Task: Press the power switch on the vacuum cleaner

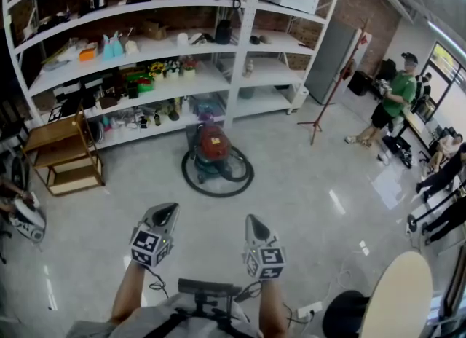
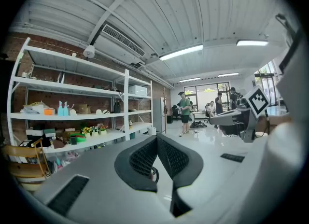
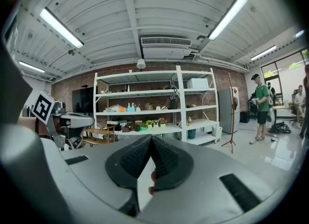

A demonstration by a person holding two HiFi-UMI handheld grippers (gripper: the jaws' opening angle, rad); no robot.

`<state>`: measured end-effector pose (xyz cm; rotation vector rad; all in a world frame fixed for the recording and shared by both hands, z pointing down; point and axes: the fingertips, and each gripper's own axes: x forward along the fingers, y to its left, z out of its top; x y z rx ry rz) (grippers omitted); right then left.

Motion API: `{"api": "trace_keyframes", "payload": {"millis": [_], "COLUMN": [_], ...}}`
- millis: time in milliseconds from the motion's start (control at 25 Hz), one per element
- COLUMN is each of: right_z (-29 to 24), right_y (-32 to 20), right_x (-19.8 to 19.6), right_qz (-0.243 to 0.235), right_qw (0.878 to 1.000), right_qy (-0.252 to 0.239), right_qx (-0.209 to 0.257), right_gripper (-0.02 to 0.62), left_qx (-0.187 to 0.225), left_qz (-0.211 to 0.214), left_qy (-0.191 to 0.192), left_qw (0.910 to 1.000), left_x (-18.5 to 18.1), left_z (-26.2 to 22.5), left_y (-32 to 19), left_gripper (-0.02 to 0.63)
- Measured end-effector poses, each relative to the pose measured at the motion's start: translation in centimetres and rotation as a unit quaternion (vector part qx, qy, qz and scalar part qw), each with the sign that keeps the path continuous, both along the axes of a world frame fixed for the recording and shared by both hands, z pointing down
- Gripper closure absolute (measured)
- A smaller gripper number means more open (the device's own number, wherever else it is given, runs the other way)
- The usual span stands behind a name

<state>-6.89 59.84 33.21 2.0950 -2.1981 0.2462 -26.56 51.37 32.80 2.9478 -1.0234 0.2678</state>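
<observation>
The vacuum cleaner (image 1: 212, 144) is a red canister on a dark base, standing on the floor in front of the shelves, with its black hose (image 1: 218, 181) looped around it. No power switch can be made out at this distance. My left gripper (image 1: 167, 211) and right gripper (image 1: 252, 221) are held side by side well short of the vacuum, both pointing toward it. In each gripper view the jaw tips meet, with nothing between them. A sliver of the red vacuum (image 3: 152, 177) shows through the gap below the right gripper (image 3: 151, 140). The left gripper (image 2: 156, 138) likewise shows a bit of hose.
White shelving (image 1: 240, 45) full of small items runs along the back wall. A wooden stepped stand (image 1: 64, 153) is at the left and a coat stand (image 1: 333, 96) at the right. A person in green (image 1: 392, 100) stands far right. A pale round table (image 1: 399, 294) is near right.
</observation>
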Motion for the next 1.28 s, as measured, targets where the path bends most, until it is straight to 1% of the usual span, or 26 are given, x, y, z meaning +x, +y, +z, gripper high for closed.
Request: {"api": "trace_keyframes", "payload": {"millis": [280, 560, 880, 1160, 1280], "right_z": [0.5, 1.6, 2.2, 2.3, 2.4], "right_y": [0.0, -0.4, -1.3, -3.0, -4.4], "right_x": [1.3, 4.1, 6.2, 7.1, 7.2], "right_qz": [-0.008, -0.018, -0.026, -0.028, -0.028], "right_qw": [1.0, 1.0, 1.0, 0.999, 0.999], "right_qy": [0.001, 0.005, -0.004, -0.009, -0.01], "right_qx": [-0.006, -0.008, -0.013, -0.017, -0.016], "right_gripper": [0.583, 0.584, 0.583, 0.584, 0.583], "left_qx": [0.001, 0.001, -0.001, -0.001, -0.003], "left_qz": [-0.001, -0.01, -0.017, -0.019, -0.02], "left_qy": [-0.004, -0.004, -0.007, -0.012, -0.012], "left_qw": [1.0, 0.9999, 0.9998, 0.9998, 0.9997], "left_x": [1.7, 4.4, 6.7, 7.4, 7.5], "left_z": [0.3, 0.8, 1.2, 1.2, 1.4], "left_y": [-0.1, -0.2, -0.8, -2.6, -4.1], "left_gripper": [0.598, 0.598, 0.598, 0.598, 0.598]}}
